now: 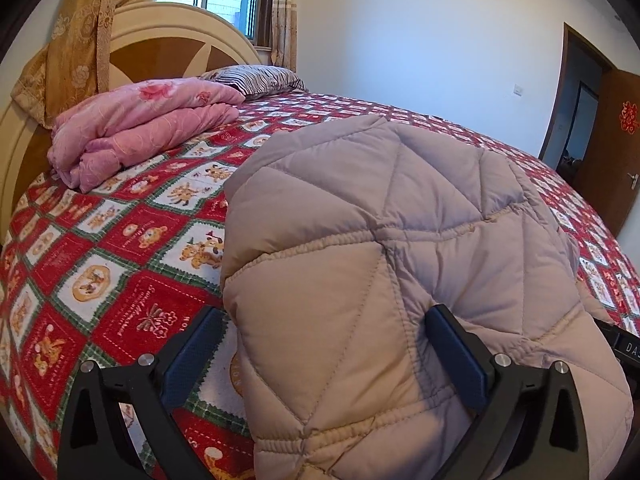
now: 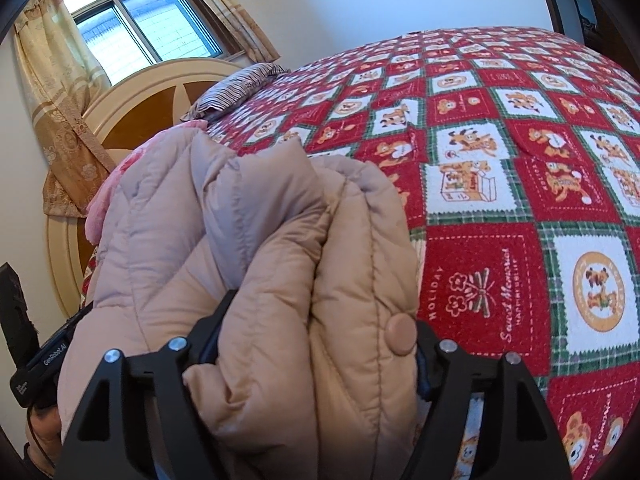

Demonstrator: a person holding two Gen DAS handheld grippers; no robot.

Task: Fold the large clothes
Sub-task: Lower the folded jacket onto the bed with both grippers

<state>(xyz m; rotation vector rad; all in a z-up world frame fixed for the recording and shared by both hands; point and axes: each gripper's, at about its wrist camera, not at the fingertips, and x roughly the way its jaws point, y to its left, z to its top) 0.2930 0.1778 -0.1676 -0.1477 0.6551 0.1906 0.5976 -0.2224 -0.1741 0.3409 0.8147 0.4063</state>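
Note:
A beige quilted puffer jacket (image 1: 384, 248) lies bundled on the bed, seen close in both wrist views. My left gripper (image 1: 324, 320) is spread wide around the jacket's near edge; its right finger (image 1: 456, 356) presses into the padding and its left finger (image 1: 192, 356) stands free over the bedspread. My right gripper (image 2: 320, 340) is shut on a thick folded bunch of the jacket (image 2: 280, 280), with a round snap button (image 2: 402, 336) beside its right finger. The left gripper's body (image 2: 44, 364) shows at the left of the right wrist view.
The bed carries a red, white and green patchwork bedspread (image 1: 120, 264) (image 2: 520, 200). A folded pink quilt (image 1: 144, 128) and a striped pillow (image 1: 260, 80) lie by the headboard (image 1: 160, 40). Window and curtains stand behind; a brown door (image 1: 612, 152) is at right.

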